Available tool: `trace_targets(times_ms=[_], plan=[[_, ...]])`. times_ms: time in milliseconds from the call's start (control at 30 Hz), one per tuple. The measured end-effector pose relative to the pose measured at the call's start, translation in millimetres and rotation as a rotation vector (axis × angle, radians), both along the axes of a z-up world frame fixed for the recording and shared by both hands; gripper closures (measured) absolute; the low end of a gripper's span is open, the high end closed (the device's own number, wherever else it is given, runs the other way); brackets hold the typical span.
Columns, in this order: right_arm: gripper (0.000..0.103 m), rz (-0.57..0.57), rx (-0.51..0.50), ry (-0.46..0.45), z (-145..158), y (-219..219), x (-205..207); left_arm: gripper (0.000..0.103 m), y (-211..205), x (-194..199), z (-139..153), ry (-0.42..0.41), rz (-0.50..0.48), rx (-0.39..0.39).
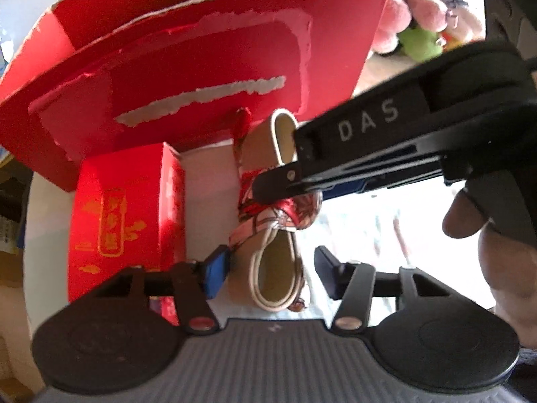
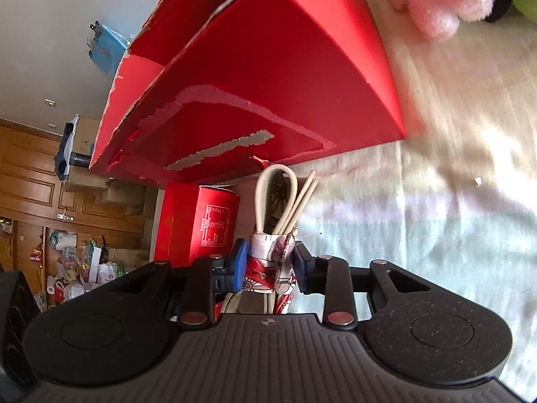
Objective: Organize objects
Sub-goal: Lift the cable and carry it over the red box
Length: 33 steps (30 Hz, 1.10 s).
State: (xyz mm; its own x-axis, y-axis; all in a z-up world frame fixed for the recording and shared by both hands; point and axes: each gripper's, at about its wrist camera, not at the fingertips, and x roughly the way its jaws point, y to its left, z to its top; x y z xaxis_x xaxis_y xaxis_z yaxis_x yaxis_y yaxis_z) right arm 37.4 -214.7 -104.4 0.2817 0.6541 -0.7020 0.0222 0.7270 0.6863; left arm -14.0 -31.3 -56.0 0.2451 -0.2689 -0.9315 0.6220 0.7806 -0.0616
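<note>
Right gripper clenched on the red-patterned scarf binding a beige strap, frame centre. Left gripper spread wide, holding nothing, below the big red box.

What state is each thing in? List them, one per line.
Right gripper: shut on the strap bundle.
Left gripper: open, fingers either side of the bundle, not closed on it.
Strap bundle: beige loops tied with a red patterned ribbon, held by the right gripper.
Large red box: open-topped, surface torn.
Small red box: closed.
Pink plush toy: lying untouched.
</note>
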Motion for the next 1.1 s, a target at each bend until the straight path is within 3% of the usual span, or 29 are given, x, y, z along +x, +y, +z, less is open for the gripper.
trace_targets(times_ms=[267,433,800,1000,1100], plan=[[0.074,-0.008,0.059,0.034,-4.7,-1.1,1.2,0.054,-1.8,-5.7,-4.2,-0.021,-0.012,0.036],[0.076,-0.022,0.063,0.036,3.5,-15.3,-3.3,0.061,-8.4,-11.3,3.5,0.003,-0.060,0.001],[0.077,-0.176,0.036,-0.047,38.6,-70.9,-31.7,0.061,-55.6,-47.1,39.7,-0.081,-0.264,-0.077],[0.076,-0.245,0.019,-0.157,72.0,-94.5,-43.6,0.061,-76.5,-60.7,75.5,-0.149,-0.319,-0.154],[0.076,-0.260,0.010,-0.225,89.6,-100.3,-42.6,0.061,-90.9,-48.1,95.5,-0.196,-0.329,-0.188]])
